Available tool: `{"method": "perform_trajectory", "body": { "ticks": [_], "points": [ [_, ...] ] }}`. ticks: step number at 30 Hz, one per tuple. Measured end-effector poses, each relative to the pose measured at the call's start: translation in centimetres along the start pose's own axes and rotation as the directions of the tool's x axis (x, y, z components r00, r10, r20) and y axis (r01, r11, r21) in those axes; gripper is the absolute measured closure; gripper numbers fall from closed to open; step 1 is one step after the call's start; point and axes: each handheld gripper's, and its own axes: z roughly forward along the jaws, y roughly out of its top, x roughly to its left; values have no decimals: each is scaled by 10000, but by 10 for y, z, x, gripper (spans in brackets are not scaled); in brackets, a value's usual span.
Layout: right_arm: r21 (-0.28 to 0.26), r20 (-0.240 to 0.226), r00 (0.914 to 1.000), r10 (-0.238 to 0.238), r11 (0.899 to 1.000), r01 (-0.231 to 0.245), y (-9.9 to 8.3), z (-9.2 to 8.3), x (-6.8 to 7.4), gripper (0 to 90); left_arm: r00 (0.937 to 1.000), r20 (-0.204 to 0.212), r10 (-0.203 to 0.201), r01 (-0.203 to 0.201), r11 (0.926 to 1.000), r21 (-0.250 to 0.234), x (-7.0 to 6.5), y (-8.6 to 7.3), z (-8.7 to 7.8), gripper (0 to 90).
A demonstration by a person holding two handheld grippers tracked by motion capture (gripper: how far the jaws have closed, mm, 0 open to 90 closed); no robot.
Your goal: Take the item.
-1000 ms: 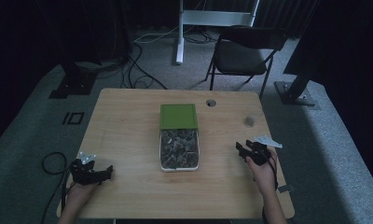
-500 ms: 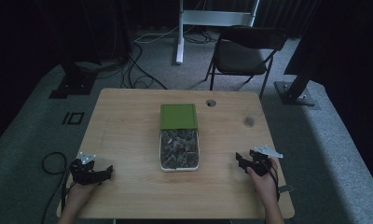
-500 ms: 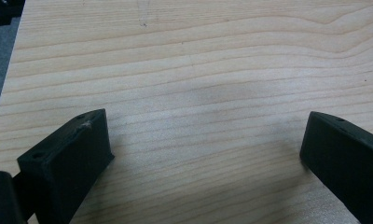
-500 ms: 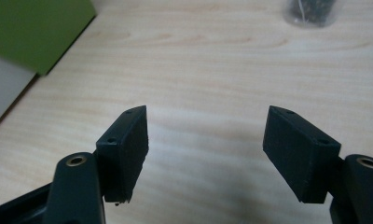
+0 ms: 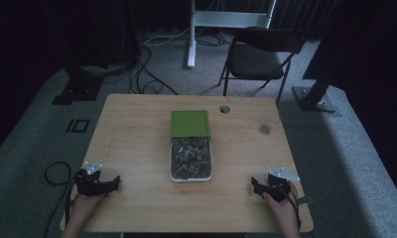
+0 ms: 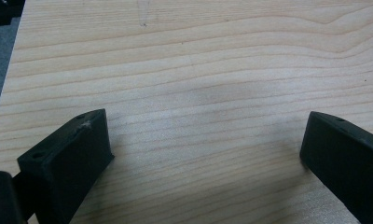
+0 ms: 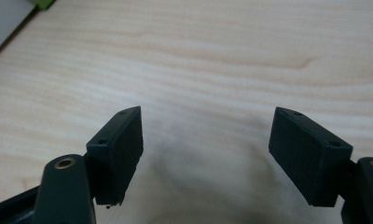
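Observation:
A white box full of small dark pieces sits at the middle of the wooden table, with its green lid lying at its far end. My left gripper rests low at the table's front left corner, open, with bare wood between its jaws. At the front right, my right gripper is also open and holds nothing, its jaws wide apart over bare wood. A corner of the box and its green lid shows at the top left of the right gripper view.
A small dark object lies near the table's right edge, and a round hole sits at the back. Behind the table stand a folding chair and a white stand. Cables trail on the grey floor.
My right gripper has drawn back toward the table's front edge and come down lower. The left gripper has barely moved.

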Motion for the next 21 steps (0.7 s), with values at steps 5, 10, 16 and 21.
{"method": "perform_trajectory", "body": {
  "ticks": [5,10,16,21],
  "points": [
    [271,49,10000,-12,9996,11,-6,-2,3,250,10000,-3,1,-1,10000,-1,0,0,0,23],
    [232,366,9993,-37,9997,28,-10,-4,3,247,10000,0,3,-3,10000,9,0,0,0,23],
    [327,659,9972,-355,9989,334,-13,-7,8,229,10000,-3,0,0,10000,0,0,0,0,23],
    [395,813,9965,-188,9991,156,-14,-7,7,168,10000,-6,-5,5,10000,1,0,0,0,23]
  ]
}}
